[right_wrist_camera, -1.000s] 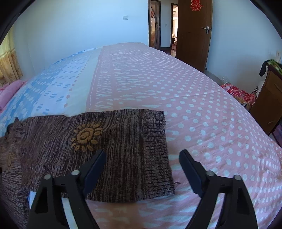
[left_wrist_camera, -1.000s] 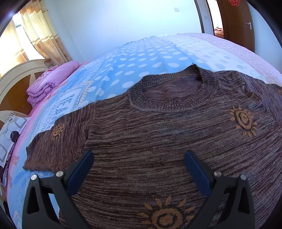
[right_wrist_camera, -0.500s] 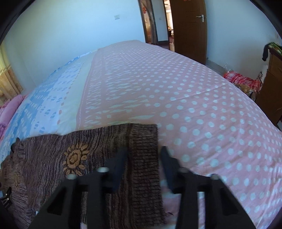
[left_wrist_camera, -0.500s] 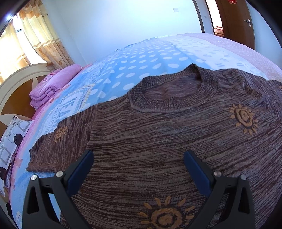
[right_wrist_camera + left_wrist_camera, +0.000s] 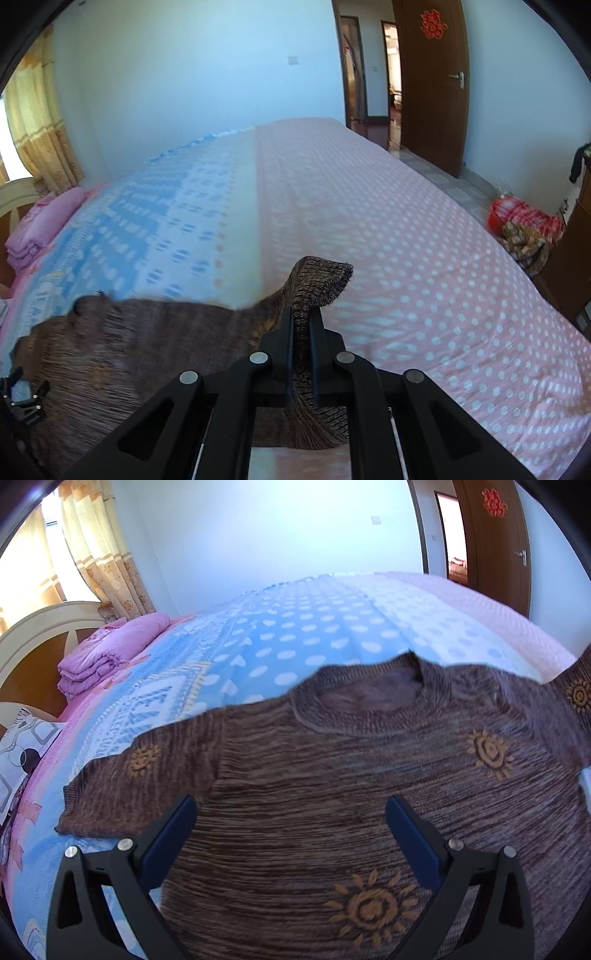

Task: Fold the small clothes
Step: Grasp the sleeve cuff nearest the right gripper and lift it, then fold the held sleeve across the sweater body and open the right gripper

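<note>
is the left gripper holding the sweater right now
No, the left gripper hovers over the brown sweater with its jaws wide apart.

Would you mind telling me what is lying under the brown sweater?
The sweater lies spread on the bedsheet, blue dotted beside it. The right gripper lifts one sleeve off the pink part. Anything beneath the body is covered.

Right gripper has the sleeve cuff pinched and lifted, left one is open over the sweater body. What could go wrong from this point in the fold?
1. The right gripper is shut on only the cuff of the sweater; the ribbed edge flops over the fingers and could slip out.
2. The left gripper hovers open and pins nothing, so pulling the sleeve across may drag the whole sweater over the bedspread.
3. The fold may land skewed.
</note>
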The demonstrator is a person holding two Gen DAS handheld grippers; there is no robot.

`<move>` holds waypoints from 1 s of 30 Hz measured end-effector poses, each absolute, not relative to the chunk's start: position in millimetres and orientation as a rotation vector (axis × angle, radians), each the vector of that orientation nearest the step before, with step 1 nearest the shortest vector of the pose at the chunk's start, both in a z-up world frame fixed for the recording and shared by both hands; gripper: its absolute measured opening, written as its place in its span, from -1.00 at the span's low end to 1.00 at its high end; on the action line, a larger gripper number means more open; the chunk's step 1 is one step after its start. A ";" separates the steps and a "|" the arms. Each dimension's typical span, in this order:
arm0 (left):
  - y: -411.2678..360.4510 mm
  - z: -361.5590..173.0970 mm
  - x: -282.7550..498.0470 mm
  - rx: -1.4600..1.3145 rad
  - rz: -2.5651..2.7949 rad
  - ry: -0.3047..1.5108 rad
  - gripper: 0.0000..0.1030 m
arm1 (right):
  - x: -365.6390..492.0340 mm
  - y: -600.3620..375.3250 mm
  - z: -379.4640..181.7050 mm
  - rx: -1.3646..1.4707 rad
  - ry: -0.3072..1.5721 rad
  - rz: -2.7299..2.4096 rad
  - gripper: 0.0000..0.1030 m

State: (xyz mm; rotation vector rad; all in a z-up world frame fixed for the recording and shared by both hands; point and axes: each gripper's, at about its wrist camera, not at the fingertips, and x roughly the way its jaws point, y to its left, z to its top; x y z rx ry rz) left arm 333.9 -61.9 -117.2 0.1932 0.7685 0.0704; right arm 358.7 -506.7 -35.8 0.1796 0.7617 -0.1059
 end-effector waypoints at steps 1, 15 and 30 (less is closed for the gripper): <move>-58.9 -113.5 331.7 0.189 0.067 0.762 1.00 | 357.4 -498.2 -26.4 0.182 0.759 -0.089 -0.88; -19.3 -110.4 314.1 0.134 0.050 0.750 1.00 | 377.6 -326.2 31.1 0.136 0.796 0.169 -0.88; 25.2 -119.2 314.9 0.138 0.116 0.796 1.00 | 405.7 -179.3 -135.1 0.257 1.011 0.435 0.22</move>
